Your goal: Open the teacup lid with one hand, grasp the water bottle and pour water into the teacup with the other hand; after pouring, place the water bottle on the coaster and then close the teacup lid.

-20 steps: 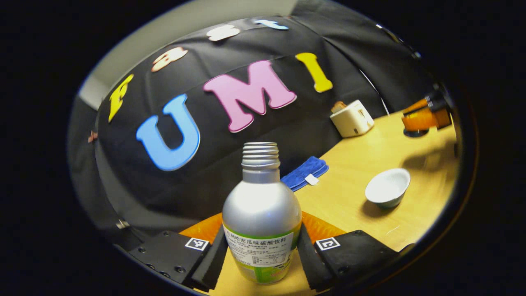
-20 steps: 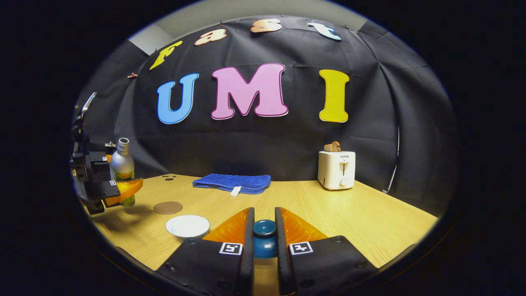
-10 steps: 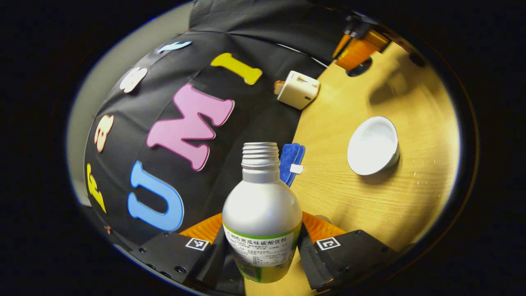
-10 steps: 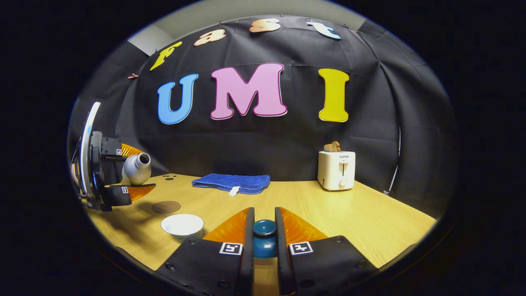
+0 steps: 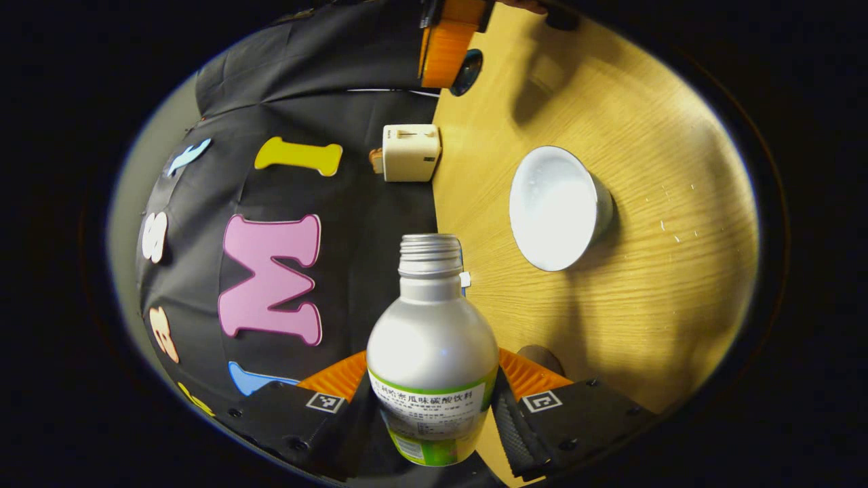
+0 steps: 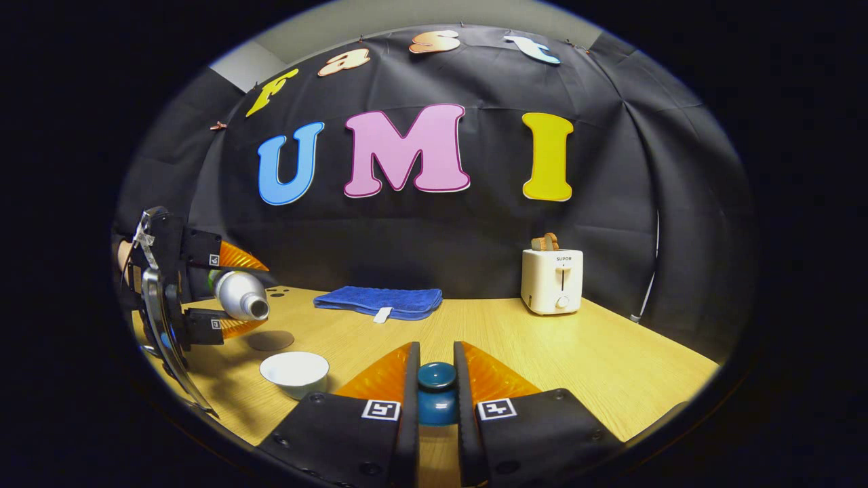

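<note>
Lid [image 6: 436, 390] clamped off by right gripper [image 6: 436, 393], bottle [image 5: 432, 359] clamped and tipped by left gripper [image 5: 432, 413] near teacup [image 5: 556, 207]; pouring, coaster placement, closing left.

A white toaster [image 6: 552, 280] stands upright near the back edge of the wooden bench [image 6: 610, 366], close to the black cloth wall, with a brown piece (perhaps bread) sticking out of its top. Well to its left a folded blue towel [image 6: 377, 301] lies flat on the bench, a small white tag at its front edge
</note>
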The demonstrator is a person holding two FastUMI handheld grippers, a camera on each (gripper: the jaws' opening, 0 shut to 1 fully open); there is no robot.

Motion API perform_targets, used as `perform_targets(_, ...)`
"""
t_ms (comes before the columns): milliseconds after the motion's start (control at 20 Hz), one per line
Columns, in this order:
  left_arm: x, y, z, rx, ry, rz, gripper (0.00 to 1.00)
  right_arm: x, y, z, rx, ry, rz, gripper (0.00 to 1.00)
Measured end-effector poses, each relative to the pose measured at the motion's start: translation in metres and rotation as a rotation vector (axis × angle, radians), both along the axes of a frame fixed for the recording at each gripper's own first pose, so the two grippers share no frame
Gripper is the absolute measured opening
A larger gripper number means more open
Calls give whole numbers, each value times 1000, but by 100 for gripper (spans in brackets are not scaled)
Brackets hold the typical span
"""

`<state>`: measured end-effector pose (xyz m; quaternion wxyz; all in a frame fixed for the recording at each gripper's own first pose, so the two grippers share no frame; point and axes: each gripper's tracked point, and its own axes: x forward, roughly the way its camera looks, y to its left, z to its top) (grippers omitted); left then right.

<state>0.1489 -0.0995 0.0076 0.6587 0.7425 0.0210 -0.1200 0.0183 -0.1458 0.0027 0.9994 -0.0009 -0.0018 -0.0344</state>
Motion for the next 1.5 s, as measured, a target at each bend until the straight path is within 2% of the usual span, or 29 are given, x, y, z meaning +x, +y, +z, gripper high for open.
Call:
perform_targets(500, 8, -3, 0, 264, 41, -22, 80, 0, 3, 0, 0, 0, 14, 27)
perform_targets(900, 0, -1, -8, 386, 70, -24, 80, 0, 4, 0, 0, 0, 19, 27)
perform_targets(1100, -6, 1, -16, 486, 61, -47, 80, 0, 3, 0, 0, 0, 21, 27)
perform_targets(1500, -5, -7, 0, 644, 34, -73, 80, 0, 3, -1, 0, 0, 22, 27)
